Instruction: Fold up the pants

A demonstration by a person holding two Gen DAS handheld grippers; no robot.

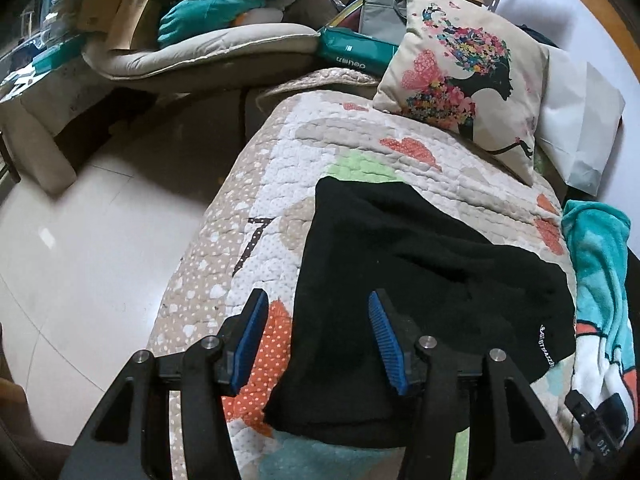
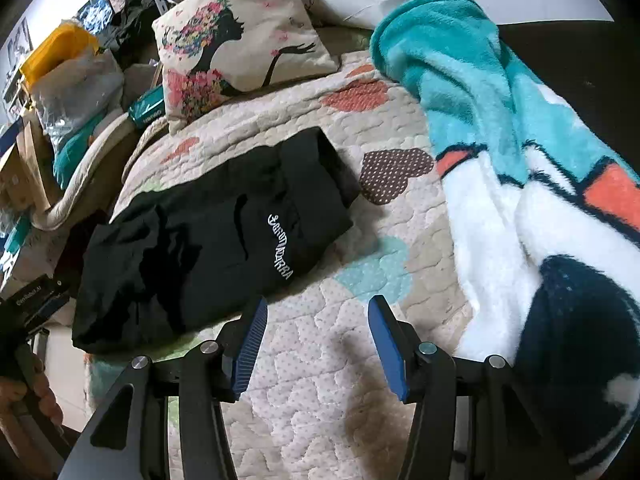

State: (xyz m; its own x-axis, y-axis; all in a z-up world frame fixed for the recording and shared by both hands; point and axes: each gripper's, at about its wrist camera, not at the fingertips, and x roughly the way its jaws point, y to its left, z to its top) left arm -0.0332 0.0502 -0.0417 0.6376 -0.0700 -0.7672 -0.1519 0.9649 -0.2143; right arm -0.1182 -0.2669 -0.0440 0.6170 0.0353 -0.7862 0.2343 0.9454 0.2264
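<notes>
Black soft-fabric pants point(image 2: 216, 236) with white lettering are lying folded into a compact rectangle on the quilted heart-print bed cover point(image 2: 320, 360), between the floral-print cushion point(image 2: 240, 40) and the near edge of the bed. Left gripper point(image 1: 318, 344) is hovering over the near-left edge of the pants, fingers apart and gripping nothing, though the inner finger point(image 1: 386, 344) is sitting over the cloth. Right gripper point(image 2: 318, 340) is hanging over bare quilt beside the pants, fingers apart and empty. Pants are looking light, limp and thick in layers, so likely sagging if lifted from one point; best pinching a folded edge or corner, both sides together. Left view is showing the pale floor point(image 1: 80, 240); right view alone is showing the teal-and-white fleece blanket point(image 2: 520, 160) in full and the lettering clearly.
</notes>
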